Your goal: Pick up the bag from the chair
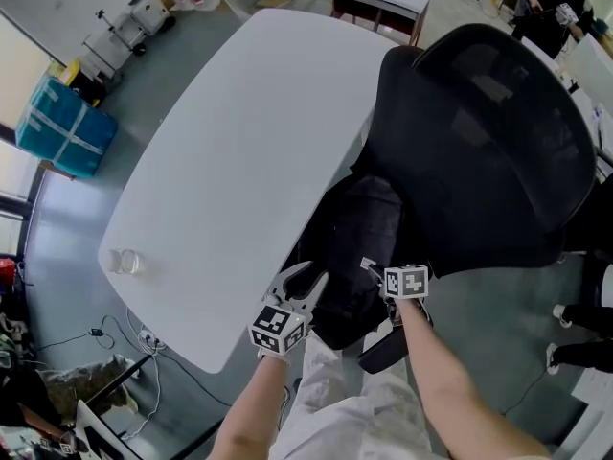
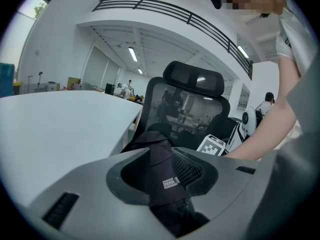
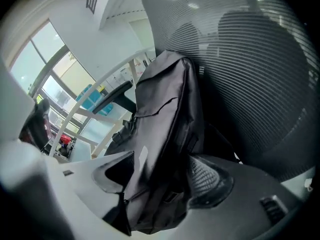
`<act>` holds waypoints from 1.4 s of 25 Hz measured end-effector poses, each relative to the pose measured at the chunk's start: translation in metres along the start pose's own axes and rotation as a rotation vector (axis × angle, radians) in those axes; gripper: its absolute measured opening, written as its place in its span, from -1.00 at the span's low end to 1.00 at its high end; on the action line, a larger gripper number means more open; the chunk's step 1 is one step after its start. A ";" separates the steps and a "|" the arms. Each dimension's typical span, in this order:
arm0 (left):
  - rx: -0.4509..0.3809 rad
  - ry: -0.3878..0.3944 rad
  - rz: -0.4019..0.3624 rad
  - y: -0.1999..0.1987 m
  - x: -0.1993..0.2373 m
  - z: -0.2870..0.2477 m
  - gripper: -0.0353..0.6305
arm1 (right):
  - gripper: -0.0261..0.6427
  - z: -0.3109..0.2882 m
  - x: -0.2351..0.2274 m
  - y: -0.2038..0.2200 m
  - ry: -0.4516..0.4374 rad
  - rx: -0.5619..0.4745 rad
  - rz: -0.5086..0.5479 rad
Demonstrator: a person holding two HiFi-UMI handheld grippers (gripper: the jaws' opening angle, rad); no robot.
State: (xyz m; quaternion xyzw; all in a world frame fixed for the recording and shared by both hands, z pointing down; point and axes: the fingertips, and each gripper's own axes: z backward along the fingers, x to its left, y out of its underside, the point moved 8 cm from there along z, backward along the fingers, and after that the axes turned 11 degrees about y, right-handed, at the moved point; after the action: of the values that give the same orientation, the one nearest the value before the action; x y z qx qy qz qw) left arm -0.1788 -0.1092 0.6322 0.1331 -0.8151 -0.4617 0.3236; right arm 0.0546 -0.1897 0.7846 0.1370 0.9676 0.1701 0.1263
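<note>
Bag (image 1: pixel 356 242) half hidden — chair (image 1: pixel 488 132) overhangs it

Grey left claw (image 1: pixel 306 284), right claw (image 1: pixel 372 268), 2 black-and-white marker cubes (image 1: pixel 278 331), white clothing (image 1: pixel 335 401).

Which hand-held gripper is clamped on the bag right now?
The left hand-held gripper: its jaws pinch a fold of the bag. The right hand-held gripper has its jaws wide apart, with the bag between them but not clamped.
</note>
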 end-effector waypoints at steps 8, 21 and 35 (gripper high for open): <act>0.001 -0.003 0.024 0.008 0.000 0.002 -0.49 | 0.02 -0.017 0.005 0.000 -0.007 0.041 0.022; 0.002 -0.026 0.048 0.016 0.004 0.012 -0.48 | -0.66 -0.009 0.001 -0.002 -0.126 -0.007 -0.123; 0.090 0.042 -0.035 0.000 0.018 -0.032 -0.27 | -0.80 0.035 0.044 0.029 -0.139 -0.193 0.181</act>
State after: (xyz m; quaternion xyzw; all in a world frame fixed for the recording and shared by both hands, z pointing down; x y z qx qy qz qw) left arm -0.1715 -0.1394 0.6513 0.1713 -0.8256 -0.4272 0.3264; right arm 0.0301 -0.1395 0.7542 0.2225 0.9194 0.2630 0.1897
